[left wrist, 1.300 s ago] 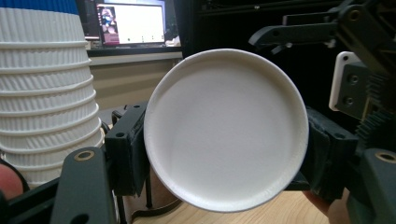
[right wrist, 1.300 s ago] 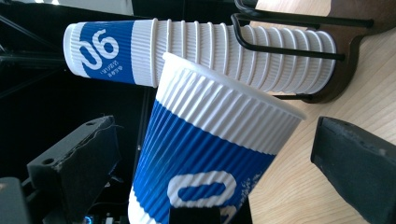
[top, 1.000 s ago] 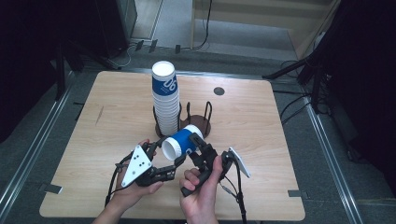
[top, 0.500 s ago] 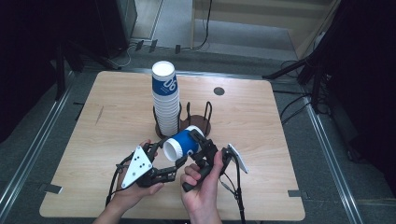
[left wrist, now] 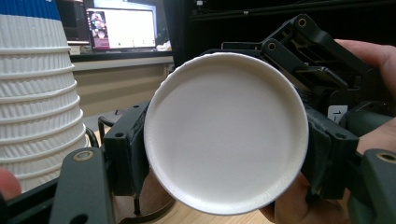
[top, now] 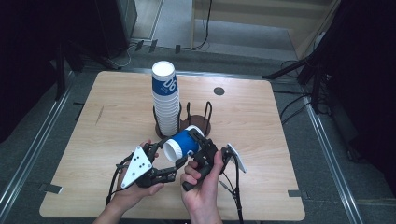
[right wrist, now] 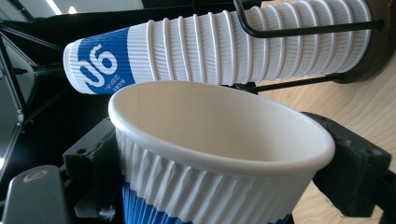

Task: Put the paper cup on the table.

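A blue and white ribbed paper cup [top: 184, 143] lies on its side in the air over the near part of the table, its open mouth turned to the lower left. My right gripper [top: 201, 144] is shut on its body; in the right gripper view the black pads [right wrist: 88, 158] press both sides of the cup [right wrist: 210, 140] just under the rim. My left gripper [top: 164, 161] meets the cup at its mouth. In the left gripper view the white inside of the cup [left wrist: 226, 130] faces me, with the left gripper's pads [left wrist: 126, 149] against the rim on both sides.
A tall stack of matching cups [top: 166, 100] stands in a black wire holder [top: 205, 119] on the wooden table [top: 261, 121], just behind the held cup. A small dark grommet [top: 218, 91] sits farther back. Cables trail toward the near edge.
The held cup and my right gripper have drifted slightly toward the lower left, closer to the left gripper. The left hand has barely moved.
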The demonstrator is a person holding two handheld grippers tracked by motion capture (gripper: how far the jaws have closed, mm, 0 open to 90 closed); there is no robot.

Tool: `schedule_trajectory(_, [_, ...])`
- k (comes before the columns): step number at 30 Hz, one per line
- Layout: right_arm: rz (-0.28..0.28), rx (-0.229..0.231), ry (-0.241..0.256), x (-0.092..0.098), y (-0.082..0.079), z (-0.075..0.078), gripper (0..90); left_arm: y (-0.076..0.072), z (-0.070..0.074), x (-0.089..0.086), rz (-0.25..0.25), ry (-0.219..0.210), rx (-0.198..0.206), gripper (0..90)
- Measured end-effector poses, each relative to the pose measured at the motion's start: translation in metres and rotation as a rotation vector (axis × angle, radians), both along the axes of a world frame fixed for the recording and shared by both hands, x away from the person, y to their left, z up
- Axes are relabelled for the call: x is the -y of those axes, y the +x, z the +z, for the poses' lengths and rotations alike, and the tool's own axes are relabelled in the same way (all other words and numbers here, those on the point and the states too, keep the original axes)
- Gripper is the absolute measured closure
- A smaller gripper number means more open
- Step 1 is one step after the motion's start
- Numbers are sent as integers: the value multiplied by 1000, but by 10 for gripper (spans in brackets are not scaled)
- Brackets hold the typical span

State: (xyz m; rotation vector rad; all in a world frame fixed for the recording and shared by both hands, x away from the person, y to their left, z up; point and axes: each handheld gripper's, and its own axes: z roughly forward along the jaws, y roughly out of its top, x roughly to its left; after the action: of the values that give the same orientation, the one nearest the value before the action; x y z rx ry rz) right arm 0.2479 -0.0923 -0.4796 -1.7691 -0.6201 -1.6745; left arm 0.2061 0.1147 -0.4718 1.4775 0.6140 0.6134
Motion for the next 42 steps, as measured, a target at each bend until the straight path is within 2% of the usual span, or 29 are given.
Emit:
schedule_trajectory(3, [-7, 5, 20, -1, -1, -2, 177, 0, -1, 0, 5, 11, -9, 280])
schedule_trajectory(10, [1, 15, 11, 0, -3, 1, 199, -2, 1, -2, -7, 1, -14, 270])
schedule_trajectory(12, [-2, 24, 8, 0, -3, 1, 205, -2, 2, -3, -19, -13, -36, 267])
schedule_trajectory(14, [-10, 35, 5, 1, -4, 2, 211, -2, 4, -5, -6, -6, -58, 252])
schedule_trajectory(16, [-24, 48, 17, 3, -4, 3, 215, -1, 5, -7, -4, 0, -77, 183])
schedule_trajectory(19, [-31, 82, -9, 4, -4, 6, 220, -1, 7, -11, -37, -19, -142, 88])
schedule_trajectory(21, [-42, 105, -41, 5, -4, 8, 222, -1, 7, -12, -36, -15, -154, 37])
schedule_trajectory(22, [-47, 120, -56, 6, -4, 8, 222, -2, 9, -14, -34, 8, -177, 24])
schedule_trajectory(24, [-56, 148, -82, 8, -3, 10, 223, -4, 10, -16, -32, 35, -190, 12])
schedule_trajectory(26, [-63, 169, -101, 9, -3, 12, 225, -5, 11, -17, -58, 42, -216, 0])
schedule_trajectory(30, [-74, 213, -161, 9, -5, 18, 227, -6, 10, -17, -24, 59, -230, 0])
schedule_trajectory(35, [-93, 256, -232, 11, -5, 23, 227, -8, 10, -20, -14, 69, -243, 0])
schedule_trajectory(40, [-112, 313, -344, 14, -5, 28, 226, -7, 8, -26, 7, 73, -257, 0])
schedule_trajectory(42, [-115, 325, -359, 15, -5, 29, 226, -7, 7, -29, 11, 72, -262, 0])
